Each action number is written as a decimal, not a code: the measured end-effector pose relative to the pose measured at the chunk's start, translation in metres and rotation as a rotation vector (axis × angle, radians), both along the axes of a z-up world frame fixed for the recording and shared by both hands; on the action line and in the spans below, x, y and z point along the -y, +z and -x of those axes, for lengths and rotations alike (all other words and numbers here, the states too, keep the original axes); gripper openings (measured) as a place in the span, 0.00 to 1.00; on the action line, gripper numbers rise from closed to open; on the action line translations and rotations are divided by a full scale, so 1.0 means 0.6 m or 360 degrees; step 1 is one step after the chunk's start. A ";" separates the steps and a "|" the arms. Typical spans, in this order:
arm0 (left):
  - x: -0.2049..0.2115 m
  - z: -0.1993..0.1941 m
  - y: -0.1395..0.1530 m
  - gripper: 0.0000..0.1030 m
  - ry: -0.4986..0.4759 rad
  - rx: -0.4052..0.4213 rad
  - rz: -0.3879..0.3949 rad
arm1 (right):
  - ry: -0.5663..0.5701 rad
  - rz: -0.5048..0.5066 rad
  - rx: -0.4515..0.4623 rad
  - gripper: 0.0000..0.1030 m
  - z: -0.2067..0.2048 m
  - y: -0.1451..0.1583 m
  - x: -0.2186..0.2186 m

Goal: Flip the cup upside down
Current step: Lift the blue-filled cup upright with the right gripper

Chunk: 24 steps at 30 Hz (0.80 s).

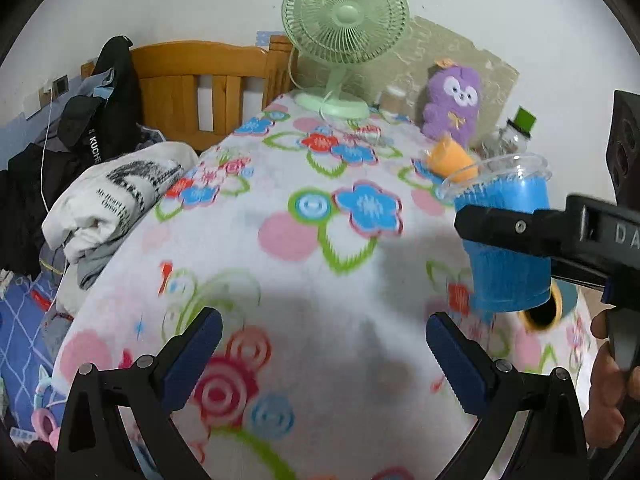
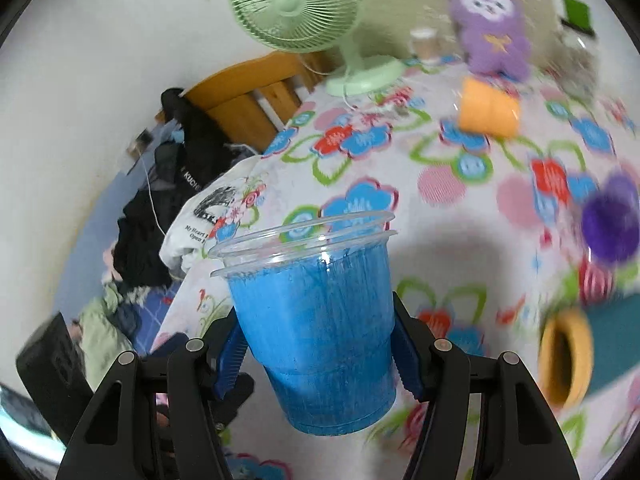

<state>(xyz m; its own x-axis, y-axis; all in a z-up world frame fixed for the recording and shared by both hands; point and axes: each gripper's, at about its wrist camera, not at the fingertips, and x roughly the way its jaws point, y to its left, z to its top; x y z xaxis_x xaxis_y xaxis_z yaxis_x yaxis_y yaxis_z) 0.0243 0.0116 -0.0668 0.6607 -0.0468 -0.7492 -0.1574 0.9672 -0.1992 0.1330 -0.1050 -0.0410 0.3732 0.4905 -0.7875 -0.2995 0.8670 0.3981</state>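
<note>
The right gripper (image 2: pixel 320 344) grips the blue cup (image 2: pixel 320 336) about its middle, one finger pressed to each side of the wall. The cup is held clear of the flowered cloth (image 1: pixel 280 220), mouth uppermost and tilted slightly; its clear rim (image 2: pixel 304 236) shows above the blue portion. In the left wrist view the same cup (image 1: pixel 506 240) appears at the right edge, with the right gripper (image 1: pixel 520 228) crossing it from the right and a shadow on the cloth below.

The left gripper (image 1: pixel 324 356) hovers low over the cloth with its fingers spread wide; nothing lies between its blue pads (image 1: pixel 192 356).

Toward the back of the cloth stand a green fan (image 1: pixel 344 36) and a purple plush toy (image 1: pixel 452 100), with an orange cup (image 2: pixel 488 112) lying on its side in front of the toy. A teal tube with a yellow-rimmed opening (image 2: pixel 564 360) lies on the cloth to the right of the blue cup, and a blurred purple object (image 2: pixel 612 220) lies beyond it. Left of the cloth are folded white clothes (image 1: pixel 116 192), dark garments (image 1: pixel 104 100) and a wooden bed frame (image 1: pixel 200 84).
</note>
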 end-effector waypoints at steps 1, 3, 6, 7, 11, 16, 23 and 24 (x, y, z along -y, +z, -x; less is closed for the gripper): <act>0.000 0.009 -0.004 1.00 -0.0008 -0.0011 0.0001 | -0.0046 -0.0010 -0.0012 0.64 0.014 -0.007 0.003; 0.002 0.025 -0.010 1.00 -0.0020 -0.0020 0.0000 | -0.0079 -0.0005 -0.0036 0.64 0.034 -0.019 0.003; 0.010 0.042 -0.015 1.00 -0.0051 -0.0020 -0.0020 | -0.0137 0.0008 -0.0075 0.64 0.051 -0.036 0.007; 0.013 0.045 -0.015 1.00 -0.0058 -0.0019 -0.0025 | -0.0149 0.0005 -0.0087 0.64 0.055 -0.038 0.009; 0.022 0.059 -0.018 1.00 -0.0087 -0.0010 -0.0047 | -0.0201 -0.0001 -0.0111 0.65 0.069 -0.043 0.013; 0.029 0.072 -0.023 1.00 -0.0104 -0.0019 -0.0061 | -0.0233 -0.0038 -0.0192 0.65 0.072 -0.061 0.011; 0.028 0.095 -0.029 1.00 -0.0116 -0.0016 -0.0077 | -0.0265 -0.0021 -0.0301 0.71 0.060 -0.096 0.012; 0.029 0.095 -0.030 1.00 -0.0119 -0.0021 -0.0080 | -0.0262 0.0010 -0.0292 0.77 0.058 -0.097 0.009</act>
